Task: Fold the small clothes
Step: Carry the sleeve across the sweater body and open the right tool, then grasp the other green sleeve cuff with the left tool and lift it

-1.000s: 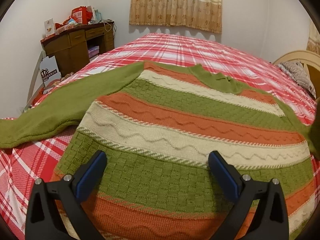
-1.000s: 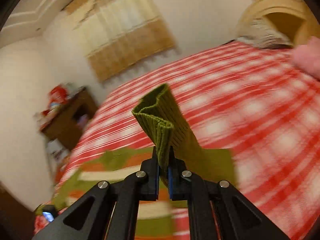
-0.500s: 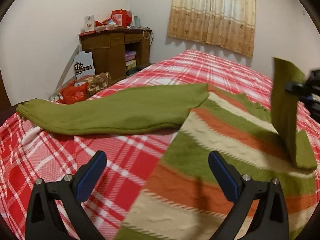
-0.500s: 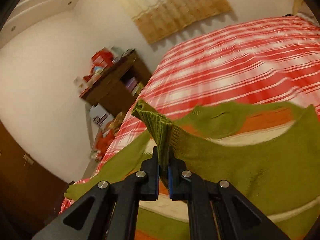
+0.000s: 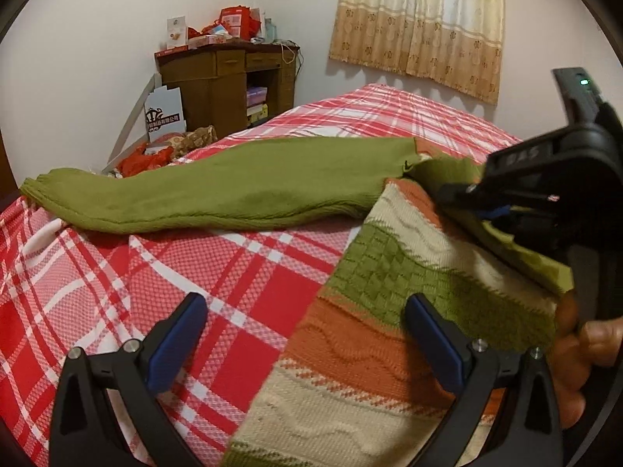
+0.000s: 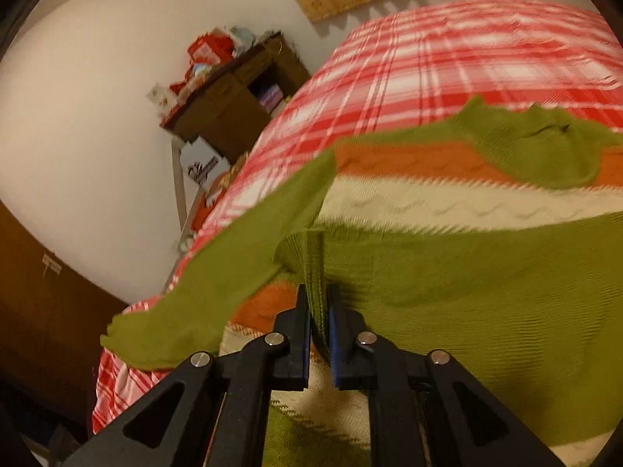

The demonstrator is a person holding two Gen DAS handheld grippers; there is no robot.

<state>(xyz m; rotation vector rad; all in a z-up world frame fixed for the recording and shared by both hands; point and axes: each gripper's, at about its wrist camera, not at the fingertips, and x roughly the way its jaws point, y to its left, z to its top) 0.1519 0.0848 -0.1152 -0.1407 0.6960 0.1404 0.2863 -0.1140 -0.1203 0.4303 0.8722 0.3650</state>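
The right hand-held gripper (image 6: pixel 319 311), clamped on the cuff of one green sleeve (image 6: pixel 447 272), has carried it from up in the air across onto the striped sweater (image 5: pixel 350 369), so the first sleeve fold looks nearly laid (a release would finish it). The sweater lies flat on the plaid bed (image 5: pixel 117 292), its other sleeve (image 5: pixel 218 198) stretched out toward the bed's left edge. The left hand-held gripper (image 5: pixel 307 342), fingers apart and holding nothing, has swung to hover over the sweater's left side edge, short of that sleeve.
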